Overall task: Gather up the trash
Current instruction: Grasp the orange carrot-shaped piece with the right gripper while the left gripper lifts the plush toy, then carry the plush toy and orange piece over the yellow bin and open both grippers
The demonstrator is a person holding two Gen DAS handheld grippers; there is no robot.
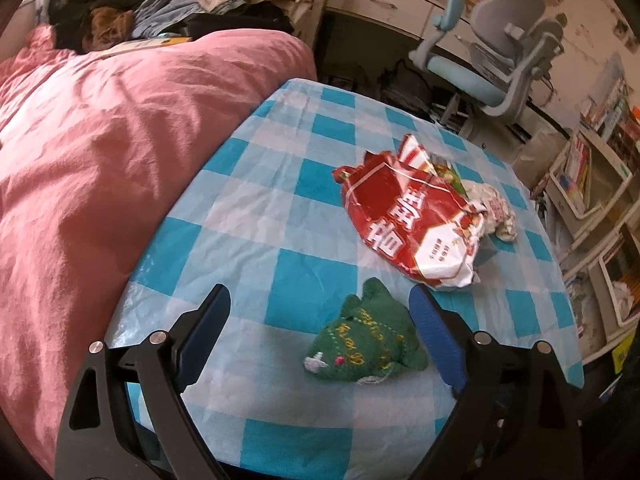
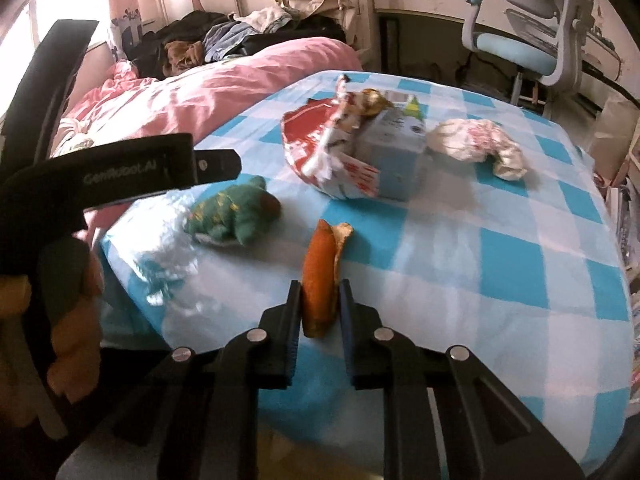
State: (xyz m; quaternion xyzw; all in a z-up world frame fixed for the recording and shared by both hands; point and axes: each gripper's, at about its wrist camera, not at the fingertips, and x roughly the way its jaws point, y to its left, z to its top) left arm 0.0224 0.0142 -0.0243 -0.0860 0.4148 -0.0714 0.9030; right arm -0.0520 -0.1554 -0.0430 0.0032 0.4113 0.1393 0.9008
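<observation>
Now, at far left we see a pink quilt (image 1: 120, 152) bunched on the bed, with dark clothes (image 1: 132, 4) heaped at its far end. Beside it lies the checked blue and white sheet (image 1: 256, 216) that carries all the trash.

Our left gripper (image 1: 320, 312) hovers low over the near part of the sheet with its fingers (image 1: 208, 320) wide and nothing between the pads. A green knitted toy (image 1: 368, 344) lies on the sheet between those fingers, nearer the right one, and we cannot tell whether it touches that one. Past the toy sits a crumpled red bag (image 1: 408, 220), and a crumpled white wrapper (image 1: 496, 208) lies against its right end.

From the right wrist view, the left gripper's black body reaches in from the left, held by a hand (image 2: 76, 320). Our right gripper (image 2: 320, 292) has its fingers narrow, clamped on an orange peel (image 2: 320, 276): the peel stands on edge between the pads, its far end curling up above the sheet. Beyond it the red bag lies torn open against a pale blue carton (image 2: 400, 152), and the white wrapper rests apart to the right.

At far right, off the bed, stands a grey and blue chair (image 1: 496, 64).
</observation>
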